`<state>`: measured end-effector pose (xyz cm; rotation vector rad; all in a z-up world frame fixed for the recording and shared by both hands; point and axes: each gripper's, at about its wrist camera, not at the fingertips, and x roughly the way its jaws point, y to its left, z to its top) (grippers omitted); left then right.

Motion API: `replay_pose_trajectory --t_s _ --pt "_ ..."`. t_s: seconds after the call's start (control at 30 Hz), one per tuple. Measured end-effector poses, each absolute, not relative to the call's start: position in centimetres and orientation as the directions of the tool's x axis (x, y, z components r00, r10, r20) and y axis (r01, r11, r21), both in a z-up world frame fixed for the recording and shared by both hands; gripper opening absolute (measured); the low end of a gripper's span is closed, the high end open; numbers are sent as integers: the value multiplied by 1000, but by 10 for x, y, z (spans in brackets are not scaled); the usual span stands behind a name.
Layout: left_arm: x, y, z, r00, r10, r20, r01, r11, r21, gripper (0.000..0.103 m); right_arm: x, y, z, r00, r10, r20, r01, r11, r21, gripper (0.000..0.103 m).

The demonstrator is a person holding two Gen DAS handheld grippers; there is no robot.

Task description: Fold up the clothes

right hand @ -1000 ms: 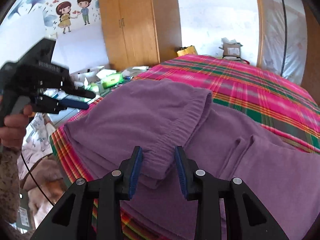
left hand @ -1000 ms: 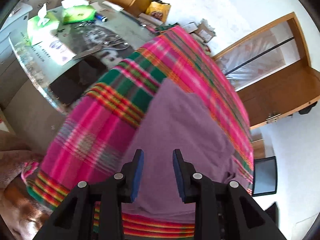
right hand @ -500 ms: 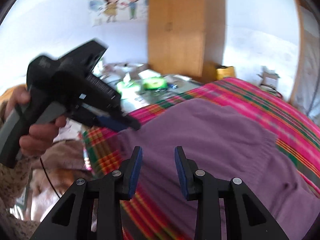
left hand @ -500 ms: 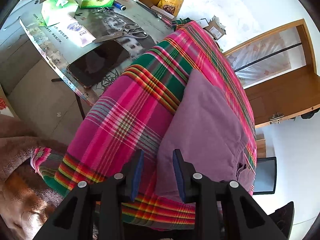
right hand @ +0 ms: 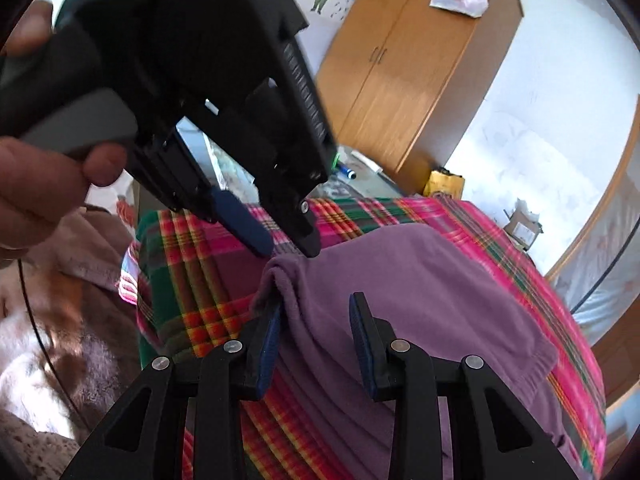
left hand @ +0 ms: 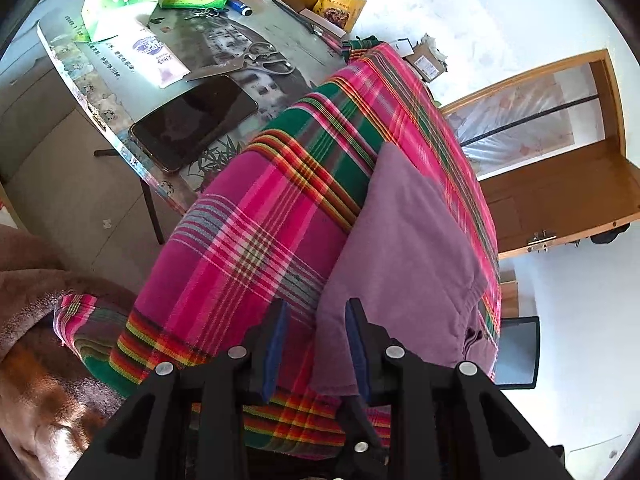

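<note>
A folded purple garment [left hand: 408,248] lies on a pink and green plaid cloth [left hand: 256,240] that covers the table. My left gripper [left hand: 316,340] is open and straddles the garment's near left corner. In the right wrist view a hand [right hand: 36,184] holds the left gripper [right hand: 286,246], its tips just above the bunched corner of the purple garment [right hand: 400,280]. My right gripper [right hand: 316,336] is open just behind that corner. A raised fold of the garment's edge sits between its fingers, and the left pad [right hand: 272,336] is against the cloth.
Left of the plaid cloth is a glass table top [left hand: 100,92] with a dark phone [left hand: 192,120], scissors [left hand: 256,60] and green tissue packs [left hand: 116,4]. A brown blanket [left hand: 36,320] lies lower left. A wooden wardrobe [right hand: 412,64] stands behind.
The right view rolled and swung left from the garment's middle to its near left corner; the left gripper now looms close there. The left gripper shifted from over the garment to its left edge.
</note>
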<state>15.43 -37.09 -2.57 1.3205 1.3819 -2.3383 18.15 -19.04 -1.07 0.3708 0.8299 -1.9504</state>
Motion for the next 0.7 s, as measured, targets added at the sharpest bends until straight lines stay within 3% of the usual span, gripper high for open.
replay_pose_trajectory --t_s 0.13,0.37,0.57,0.7 --pt "156 -377 -26 -619 305 -724 494 -565 -661 30 188 -204 -15 -521 -653 -550 845 -305 -439 35" --pt "156 -383 -28 -626 305 -718 500 -550 -670 30 185 -207 -17 -500 -658 -563 864 -332 -379 35" --pt "150 -382 -26 -621 310 -720 493 -560 -666 30 205 -204 -19 -555 -640 -532 820 -311 -481 35" --pt "147 -382 -26 -617 305 -725 496 -565 -659 30 217 -181 -8 -463 -701 -543 869 -239 -433 34"
